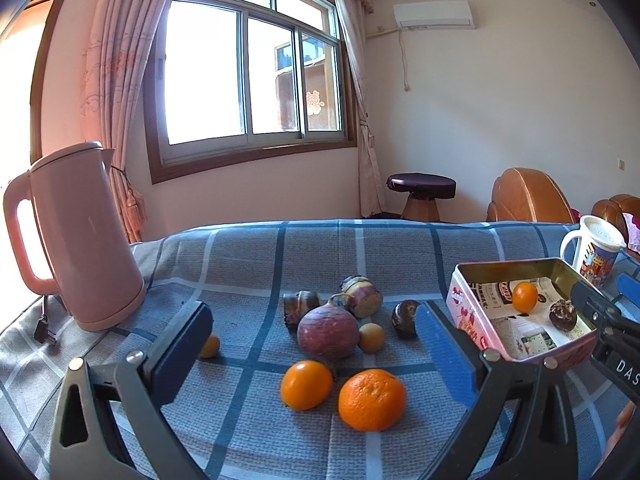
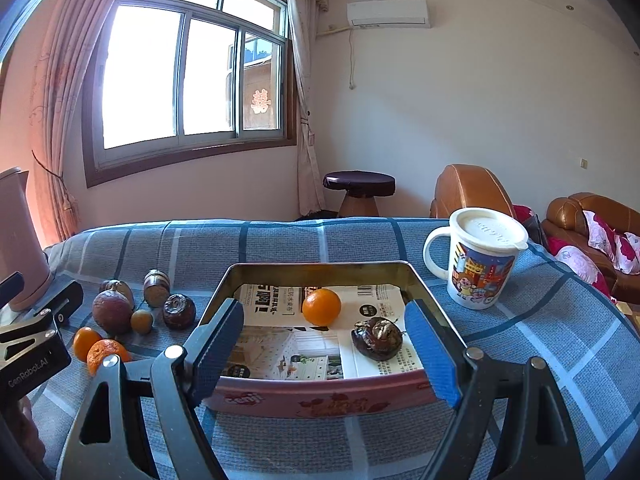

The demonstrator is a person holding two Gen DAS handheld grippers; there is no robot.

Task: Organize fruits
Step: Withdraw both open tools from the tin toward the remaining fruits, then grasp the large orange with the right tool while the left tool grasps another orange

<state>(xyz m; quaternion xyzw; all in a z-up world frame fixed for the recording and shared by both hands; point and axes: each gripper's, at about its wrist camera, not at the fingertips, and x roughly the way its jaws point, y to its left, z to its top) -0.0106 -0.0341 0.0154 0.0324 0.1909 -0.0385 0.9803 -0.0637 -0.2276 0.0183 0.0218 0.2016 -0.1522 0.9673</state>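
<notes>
Two oranges [image 1: 306,385] [image 1: 372,399] lie nearest on the blue checked cloth. Behind them are a round purple fruit [image 1: 328,332], a small yellow fruit [image 1: 371,337] and several dark brown pieces [image 1: 405,318]. My left gripper [image 1: 314,320] hovers open over this group with nothing between its pads. At the right stands a pink tin box [image 2: 320,398] lined with printed paper, holding an orange [image 2: 321,306] and a dark wrinkled fruit [image 2: 377,338]. My right gripper [image 2: 325,312] is open at the tin's near wall, its pads touching nothing.
A pink kettle [image 1: 80,240] with its cord stands at the left of the table. A lidded cartoon mug [image 2: 480,260] stands right of the tin. Another small orange fruit [image 1: 210,346] peeks out beside the left finger. Beyond the table are a stool [image 2: 359,190] and brown armchairs.
</notes>
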